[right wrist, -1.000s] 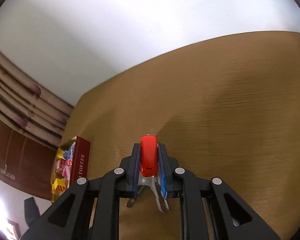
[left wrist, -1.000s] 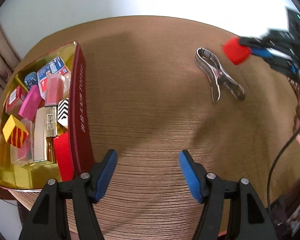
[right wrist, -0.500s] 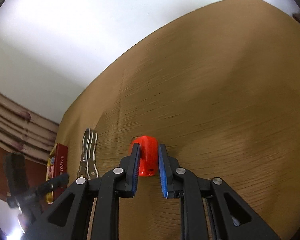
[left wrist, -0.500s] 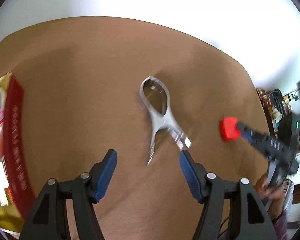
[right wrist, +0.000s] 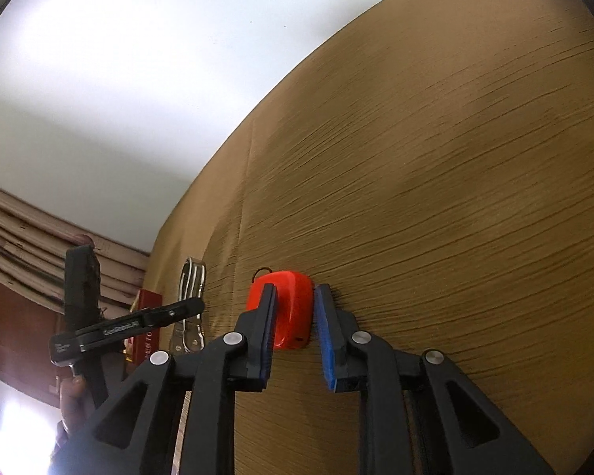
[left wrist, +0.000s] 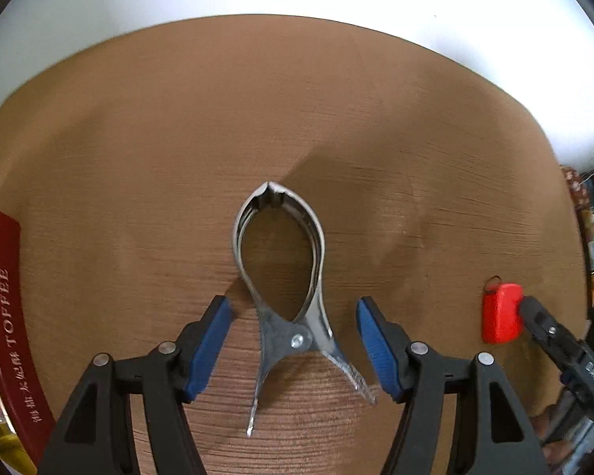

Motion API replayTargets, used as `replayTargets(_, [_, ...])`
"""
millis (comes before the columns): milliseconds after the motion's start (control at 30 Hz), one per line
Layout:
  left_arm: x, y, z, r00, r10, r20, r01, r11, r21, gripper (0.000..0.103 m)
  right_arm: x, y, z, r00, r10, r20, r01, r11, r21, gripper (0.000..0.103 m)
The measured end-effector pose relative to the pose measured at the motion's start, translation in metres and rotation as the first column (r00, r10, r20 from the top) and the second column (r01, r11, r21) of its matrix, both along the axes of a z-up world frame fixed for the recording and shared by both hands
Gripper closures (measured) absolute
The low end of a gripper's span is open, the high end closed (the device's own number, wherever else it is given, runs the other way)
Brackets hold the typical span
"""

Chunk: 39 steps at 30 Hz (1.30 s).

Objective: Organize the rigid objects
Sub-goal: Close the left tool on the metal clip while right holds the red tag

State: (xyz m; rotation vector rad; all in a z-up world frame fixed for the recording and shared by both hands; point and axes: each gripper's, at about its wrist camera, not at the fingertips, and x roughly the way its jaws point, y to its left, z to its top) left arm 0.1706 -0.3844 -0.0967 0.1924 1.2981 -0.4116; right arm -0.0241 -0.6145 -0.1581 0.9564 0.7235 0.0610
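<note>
Two hand-held grippers are in view over a brown wood-grain table (left wrist: 297, 99). In the left wrist view the left gripper (left wrist: 293, 342) sits at lower centre with its blue-padded fingers (left wrist: 210, 340) spread wide, gripping nothing. A metal spring clamp (left wrist: 285, 277) lies flat on the table between those fingers, its looped head pointing toward the upper part of the frame and its two handles splayed toward the lower edge. The pivot of the clamp lies level with the pads; neither pad touches it.

At the far left edge of that view stands the dark red wall of a tin box (left wrist: 4, 316), lettered TOFFEE, with a gold interior partly visible at lower left. Its contents cannot be made out here.

At the right of the same view a small red object (left wrist: 499, 318) with a wire loop on its upper end rests on the table, with the right gripper's black finger just beside it.

In the right wrist view the right gripper (right wrist: 295, 324) occupies lower centre, parted a little. The red object (right wrist: 291, 308) sits between the pads, on the table. The left pad overlaps it; a narrow gap shows at the right pad. Whether the left pad presses on it cannot be told.
</note>
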Motion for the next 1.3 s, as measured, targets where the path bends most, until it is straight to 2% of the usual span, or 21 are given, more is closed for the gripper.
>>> replayTargets(67, [-0.002,-0.007,-0.003,1.0,0.005,0.023,-0.006,1.0,0.031,0.036,0.001,0.004,0.002,1.0,0.001,0.004,-0.001,1.0,-0.015,0.079])
replayTargets(167, [-0.008,-0.011,-0.005,0.998,0.025,0.058,-0.028,0.999,0.044,0.036,0.001,0.015,0.009,1.0,0.015,0.014,-0.014,0.998,-0.067,0.069])
replayTargets(267, [-0.023,-0.012,-0.005,0.996,0.031,0.078,-0.034,0.999,0.034,0.036,0.001,0.025,0.015,0.999,0.037,0.026,-0.034,0.992,-0.119,0.052])
replayTargets(300, [-0.025,-0.012,-0.005,0.996,0.028,0.084,-0.03,0.999,0.032,0.039,0.002,0.029,0.018,0.998,0.048,0.033,-0.044,0.99,-0.135,0.044])
replayTargets(333, [-0.028,-0.01,-0.004,0.995,0.029,0.091,-0.031,0.999,0.026,0.048,0.001,0.032,0.02,0.998,0.052,0.035,-0.046,0.987,-0.152,0.039])
replayTargets(367, [-0.032,0.0,-0.001,0.995,0.029,0.096,-0.03,0.999,0.017,0.054,0.002,0.036,0.022,0.998,0.054,0.032,-0.047,0.983,-0.175,0.037])
replayTargets(400, [-0.035,0.002,0.001,0.995,0.026,0.1,-0.027,1.0,0.012,0.065,0.003,0.039,0.023,0.998,0.056,0.028,-0.05,0.98,-0.194,0.035])
replayTargets(433, [-0.038,0.008,0.001,0.995,0.026,0.101,-0.026,1.0,0.005,0.068,0.005,0.042,0.024,0.998,0.058,0.02,-0.052,0.976,-0.211,0.032])
replayTargets(533, [-0.044,0.017,-0.002,0.994,0.016,0.106,-0.015,1.0,-0.009,0.068,0.013,0.055,0.029,0.997,0.077,-0.003,-0.075,0.962,-0.261,0.022])
replayTargets(667, [-0.053,0.024,-0.003,0.993,0.013,0.113,-0.009,0.999,-0.035,0.069,0.024,0.073,0.033,0.996,0.078,-0.039,-0.086,0.941,-0.327,0.013])
replayTargets(800, [-0.055,0.042,-0.001,0.995,0.007,0.1,-0.002,0.999,-0.054,0.069,0.035,0.091,0.034,0.993,0.061,-0.096,-0.097,0.896,-0.432,0.014])
replayTargets(867, [-0.054,0.051,0.002,0.996,0.002,0.094,0.004,0.998,-0.062,0.069,0.043,0.099,0.036,0.99,0.045,-0.136,-0.107,0.86,-0.498,0.029])
replayTargets(900, [-0.051,0.056,0.005,0.996,0.003,0.092,0.004,0.998,-0.068,0.069,0.045,0.102,0.037,0.988,0.029,-0.152,-0.107,0.839,-0.534,0.048])
replayTargets(933, [-0.052,0.061,0.008,0.996,0.003,0.091,0.004,0.997,-0.078,0.069,0.047,0.101,0.036,0.987,0.027,-0.157,-0.109,0.834,-0.541,0.056])
replayTargets(1167, [-0.059,0.112,0.04,0.991,0.059,0.122,-0.038,0.985,-0.168,0.069,0.047,0.096,0.034,0.991,0.041,-0.127,-0.102,0.846,-0.524,0.057])
replayTargets(1300, [-0.074,0.148,0.062,0.984,0.093,0.154,-0.059,0.976,-0.211,0.069,0.04,0.095,0.036,0.994,0.03,-0.103,-0.078,0.867,-0.493,0.057])
